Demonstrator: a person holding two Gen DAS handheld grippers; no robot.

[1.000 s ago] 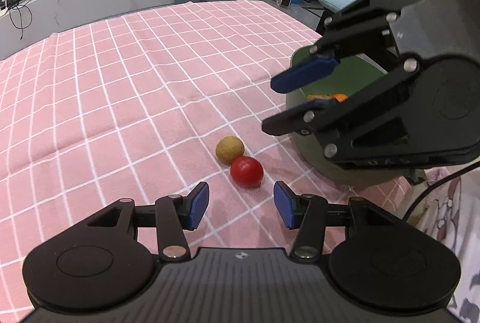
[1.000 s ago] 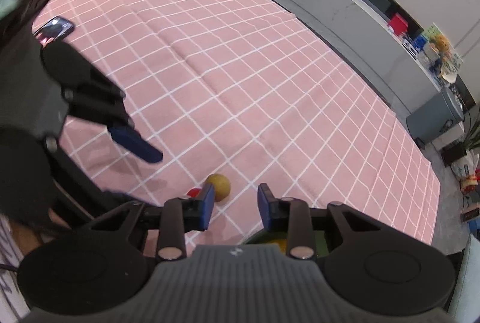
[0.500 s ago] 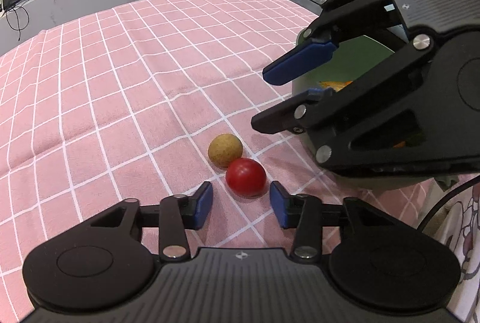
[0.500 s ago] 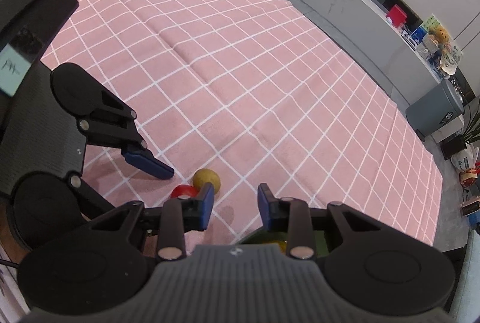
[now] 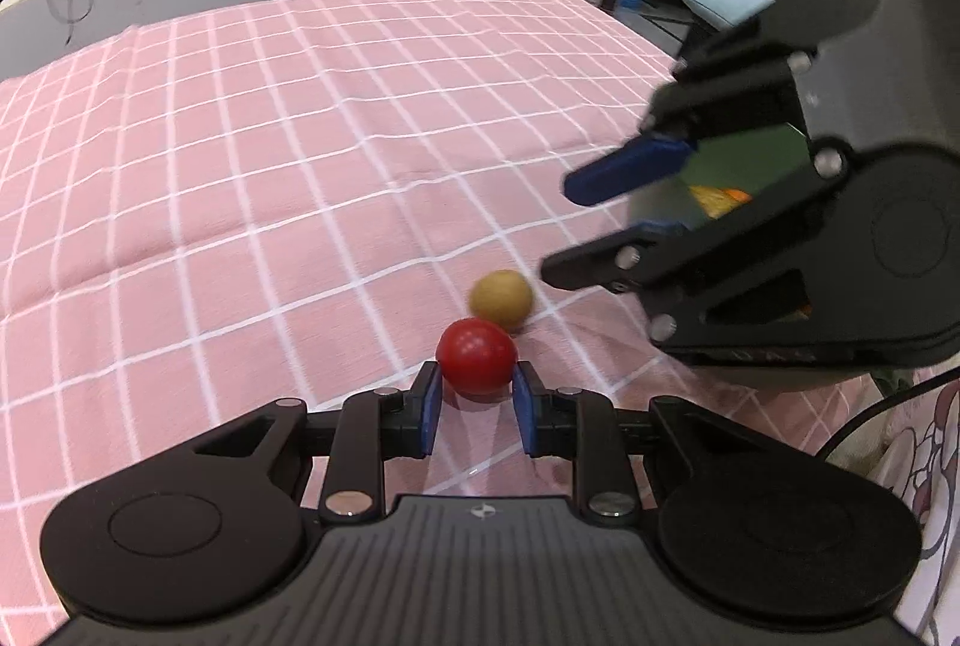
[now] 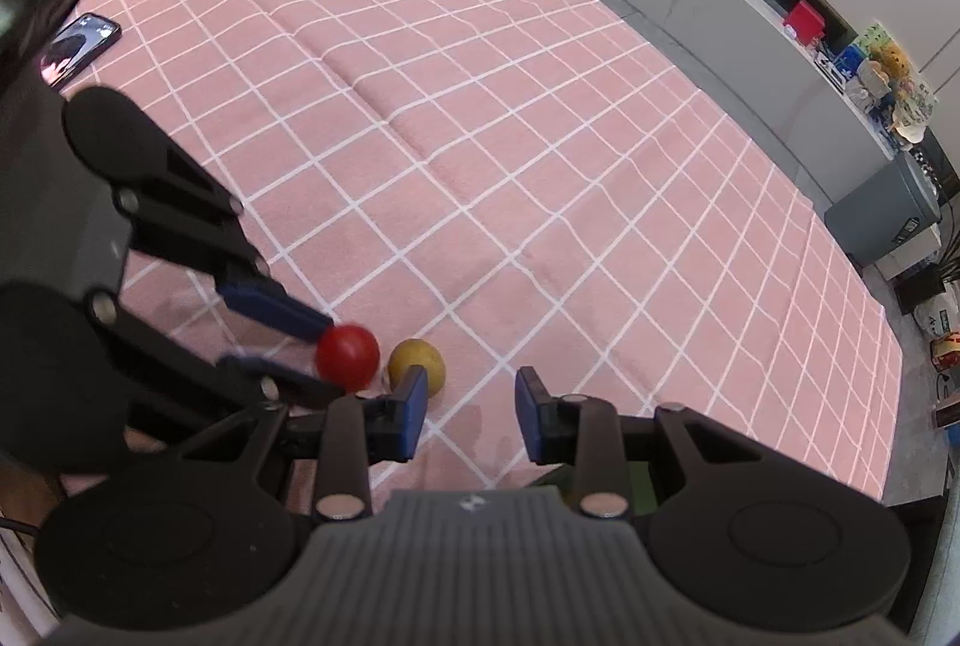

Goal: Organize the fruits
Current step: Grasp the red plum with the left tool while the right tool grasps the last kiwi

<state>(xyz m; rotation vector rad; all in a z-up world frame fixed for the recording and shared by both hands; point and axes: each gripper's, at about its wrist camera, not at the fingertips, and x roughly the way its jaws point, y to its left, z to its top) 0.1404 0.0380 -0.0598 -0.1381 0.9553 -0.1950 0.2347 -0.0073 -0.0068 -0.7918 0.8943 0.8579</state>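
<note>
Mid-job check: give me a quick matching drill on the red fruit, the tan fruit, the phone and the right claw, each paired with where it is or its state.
Things:
1. red fruit
2. tan fruit
3. phone
4. right claw

Places or states:
A. open, holding nothing
B. lying on the pink cloth at its far left edge in the right wrist view
C. between the left claw's blue pads
D. on the cloth just beyond the red one

Pairs: 1-C, 2-D, 3-B, 4-A
</note>
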